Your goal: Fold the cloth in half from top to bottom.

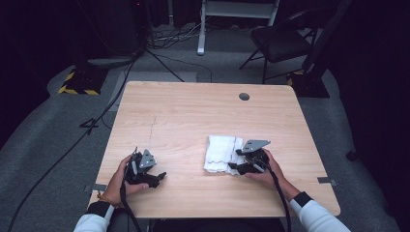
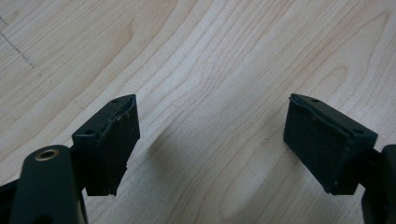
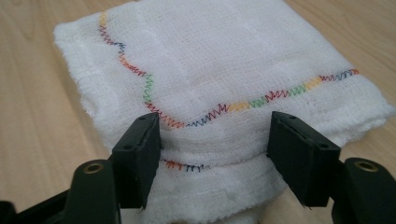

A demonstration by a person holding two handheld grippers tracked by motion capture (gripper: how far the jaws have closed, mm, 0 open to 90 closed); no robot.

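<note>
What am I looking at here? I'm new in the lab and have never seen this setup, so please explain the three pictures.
A person sits at a wooden table and holds a hand-held two-jaw tool in each hand. The high view looks down from above: the left tool is over bare wood, and the right tool is at the edge of a folded white cloth. The other two pictures come from cameras riding on the tools. In the left gripper view the jaws stand apart with nothing between them. In the right gripper view the open jaws straddle the cloth's near edge, with its coloured zigzag stitching, but do not yet pinch it.
</note>
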